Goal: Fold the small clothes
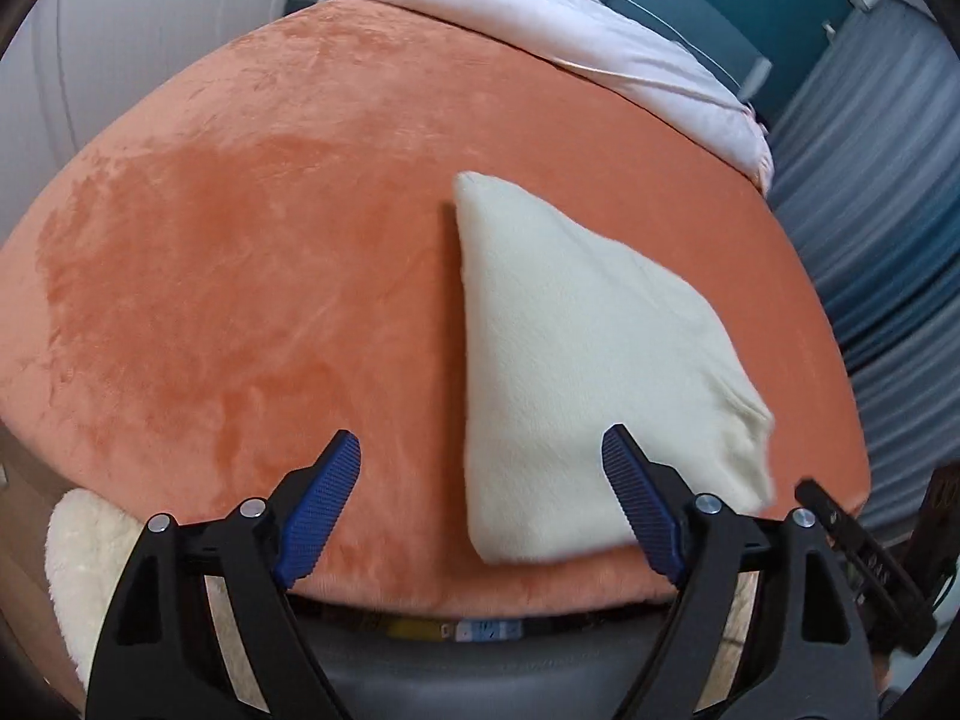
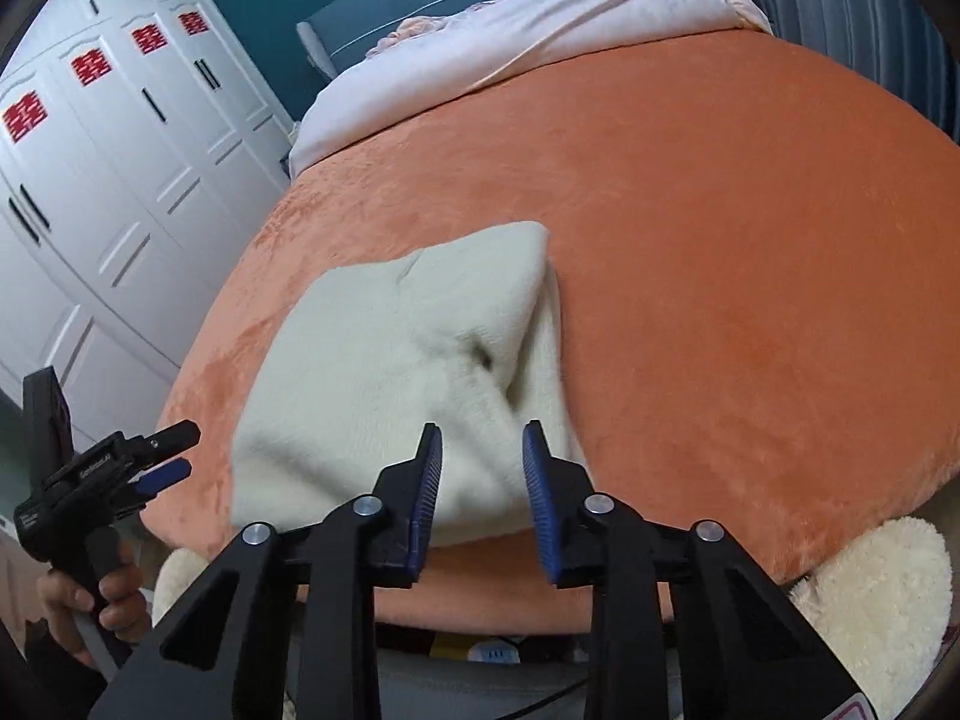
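A cream fleece garment (image 1: 576,348) lies folded on the orange bed cover (image 1: 240,240), near its front edge. My left gripper (image 1: 480,450) is wide open and empty, with the garment's near left edge between its fingers. In the right wrist view the same garment (image 2: 390,372) lies in front of my right gripper (image 2: 482,444), which is partly open over the garment's near edge, with nothing clamped. The left gripper also shows in the right wrist view (image 2: 168,453), held in a hand at the left.
A white duvet (image 1: 540,18) lies bunched at the head of the bed. White wardrobes (image 2: 108,180) stand to one side and grey-blue curtains (image 1: 888,210) to the other. A fluffy cream rug (image 2: 876,600) lies on the floor below the bed's front edge.
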`<action>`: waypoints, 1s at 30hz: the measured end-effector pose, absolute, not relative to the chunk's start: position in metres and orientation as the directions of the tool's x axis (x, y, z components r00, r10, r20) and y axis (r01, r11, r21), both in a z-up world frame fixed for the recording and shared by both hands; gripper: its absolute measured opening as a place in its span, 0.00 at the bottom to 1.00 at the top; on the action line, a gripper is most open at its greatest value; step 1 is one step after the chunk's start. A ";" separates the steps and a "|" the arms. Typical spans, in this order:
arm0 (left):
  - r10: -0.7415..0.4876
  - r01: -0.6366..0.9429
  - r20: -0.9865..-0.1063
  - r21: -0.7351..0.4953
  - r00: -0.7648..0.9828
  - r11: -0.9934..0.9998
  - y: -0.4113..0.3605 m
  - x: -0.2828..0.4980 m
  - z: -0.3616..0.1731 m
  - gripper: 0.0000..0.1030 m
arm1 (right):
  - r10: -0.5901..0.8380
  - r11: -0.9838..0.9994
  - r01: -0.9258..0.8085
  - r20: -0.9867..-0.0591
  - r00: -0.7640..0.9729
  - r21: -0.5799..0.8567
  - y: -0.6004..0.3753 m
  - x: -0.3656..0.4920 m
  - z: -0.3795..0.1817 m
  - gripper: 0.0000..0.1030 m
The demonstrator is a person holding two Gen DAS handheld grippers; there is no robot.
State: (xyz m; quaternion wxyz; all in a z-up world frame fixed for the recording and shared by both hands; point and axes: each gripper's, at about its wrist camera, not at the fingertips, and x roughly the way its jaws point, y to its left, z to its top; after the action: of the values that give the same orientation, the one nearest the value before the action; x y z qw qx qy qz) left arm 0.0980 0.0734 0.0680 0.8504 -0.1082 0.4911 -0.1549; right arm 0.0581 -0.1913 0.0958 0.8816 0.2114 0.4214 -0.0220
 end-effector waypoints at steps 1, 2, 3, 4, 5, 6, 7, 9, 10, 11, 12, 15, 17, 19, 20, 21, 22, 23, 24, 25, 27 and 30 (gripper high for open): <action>-0.368 0.182 -0.798 -0.320 0.476 0.930 0.067 0.092 0.068 0.78 | 0.139 0.921 0.196 -0.756 0.640 0.336 -0.185 0.057 0.097 0.14; -0.364 0.209 -0.797 -0.299 0.481 0.931 0.058 0.085 0.068 0.78 | 0.135 0.934 0.174 -0.760 0.635 0.311 -0.176 0.058 0.098 0.14; -0.350 0.238 -0.801 -0.264 0.486 0.935 0.043 0.079 0.066 0.79 | 0.129 0.946 0.153 -0.767 0.628 0.284 -0.170 0.062 0.097 0.13; -0.322 0.253 -0.811 -0.222 0.488 0.942 0.037 0.078 0.062 0.80 | 0.117 0.957 0.140 -0.779 0.615 0.254 -0.165 0.067 0.093 0.12; -0.273 0.257 -0.831 -0.163 0.485 0.953 0.030 0.077 0.053 0.80 | 0.103 0.966 0.132 -0.799 0.593 0.223 -0.158 0.073 0.085 0.12; -0.218 0.255 -0.856 -0.106 0.469 0.961 0.024 0.078 0.038 0.80 | 0.079 0.974 0.133 -0.827 0.557 0.182 -0.157 0.080 0.070 0.10; -0.176 0.245 -0.880 -0.070 0.441 0.967 0.023 0.084 0.021 0.80 | 0.050 0.980 0.141 -0.858 0.511 0.141 -0.157 0.088 0.050 0.08; -0.142 0.205 -0.916 -0.067 0.376 0.976 0.025 0.096 -0.005 0.81 | 0.070 0.976 0.156 -0.895 0.440 0.153 -0.166 0.095 0.017 0.06; -0.161 0.180 -0.914 -0.099 0.372 0.979 0.030 0.099 -0.006 0.82 | 0.078 0.970 0.172 -0.890 0.449 0.172 -0.168 0.094 0.020 0.06; -0.178 0.166 -0.912 -0.123 0.371 0.978 0.034 0.100 -0.004 0.83 | 0.083 0.966 0.183 -0.892 0.445 0.181 -0.167 0.094 0.030 0.07; -0.180 0.165 -0.910 -0.125 0.373 0.978 0.036 0.101 -0.002 0.83 | 0.087 0.963 0.187 -0.883 0.461 0.192 -0.166 0.091 0.041 0.07; -0.158 0.194 -0.909 -0.088 0.386 0.977 0.036 0.103 -0.003 0.87 | 0.041 0.964 0.203 -0.856 0.516 0.169 -0.170 0.083 0.061 0.06; -0.143 0.202 -0.908 -0.066 0.393 0.977 0.034 0.103 -0.004 0.87 | 0.026 0.960 0.227 -0.866 0.500 0.161 -0.177 0.089 0.051 0.04; -0.127 0.210 -0.908 -0.044 0.399 0.977 0.032 0.105 -0.003 0.87 | 0.065 0.951 0.246 -0.895 0.441 0.190 -0.182 0.097 0.028 0.03; -0.117 0.216 -0.907 -0.029 0.406 0.976 0.031 0.107 -0.001 0.87 | 0.069 0.951 0.242 -0.894 0.443 0.193 -0.182 0.101 0.023 0.04; -0.103 0.222 -0.905 -0.010 0.413 0.975 0.031 0.109 0.000 0.87 | 0.059 0.954 0.239 -0.895 0.443 0.181 -0.179 0.102 0.026 0.07; -0.096 0.228 -0.905 0.001 0.414 0.974 0.031 0.111 0.001 0.87 | 0.067 0.955 0.234 -0.899 0.432 0.184 -0.176 0.104 0.027 0.12; -0.091 0.230 -0.906 0.008 0.413 0.973 0.032 0.114 0.001 0.87 | 0.087 0.954 0.225 -0.902 0.423 0.197 -0.174 0.106 0.030 0.13; -0.088 0.230 -0.910 0.009 0.405 0.973 0.032 0.117 0.001 0.88 | 0.097 0.955 0.218 -0.904 0.416 0.203 -0.171 0.109 0.031 0.13; -0.085 0.231 -0.912 0.011 0.400 0.973 0.031 0.118 -0.001 0.88 | 0.094 0.957 0.214 -0.907 0.411 0.196 -0.169 0.111 0.029 0.13; -0.065 0.225 -0.913 0.031 0.404 0.974 0.029 0.119 -0.002 0.89 | 0.083 0.961 0.208 -0.906 0.416 0.184 -0.166 0.112 0.025 0.12; -0.040 0.224 -0.906 0.061 0.422 0.973 0.025 0.110 0.006 0.89 | 0.076 0.954 0.228 -0.893 0.444 0.194 -0.168 0.101 0.029 0.12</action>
State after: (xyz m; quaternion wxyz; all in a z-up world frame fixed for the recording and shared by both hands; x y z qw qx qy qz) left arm 0.1097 0.0250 0.0061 0.8387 0.0863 0.5319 -0.0786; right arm 0.1006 -0.1682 0.0287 0.8373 0.1444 0.5254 -0.0454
